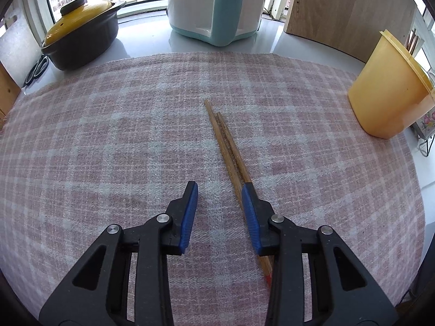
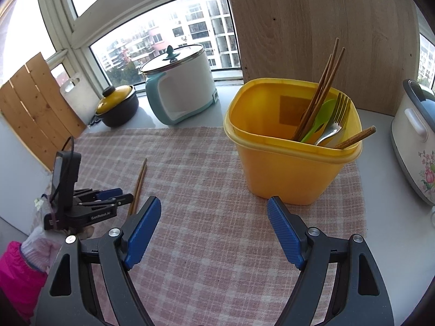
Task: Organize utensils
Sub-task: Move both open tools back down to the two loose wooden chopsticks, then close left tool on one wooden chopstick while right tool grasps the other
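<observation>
A pink-and-white checked woven cloth [image 1: 136, 141] covers most of a glossy pale grey desk [image 1: 299, 40] set against a window onto apartment blocks; at the far left stands a black clay pot with a yellow lid [image 1: 81, 40], beside it at the far centre a white and teal electric cooker with a glass lid [image 2: 179, 87], and a tall light-wood board [image 2: 312, 32] leans upright at the far right; a slatted wooden panel [image 2: 35, 108] and a white cutting board [image 2: 78, 95] stand at the left edge, and a white floral-print rice cooker [image 2: 413, 146] sits at the far right. Two brown wooden chopsticks [image 1: 228, 146] lie side by side on the cloth near its middle, running from near to far; the left tool [image 1: 219, 190] is released, its jaws apart, with the right finger over the chopsticks' near part; whether it touches them I cannot tell. The yellow plastic tub [image 2: 293, 157] stands on the cloth's right side holding more chopsticks, metal forks and a green spoon; the right tool [image 2: 213, 205] is released near the tub, grasping nothing.
</observation>
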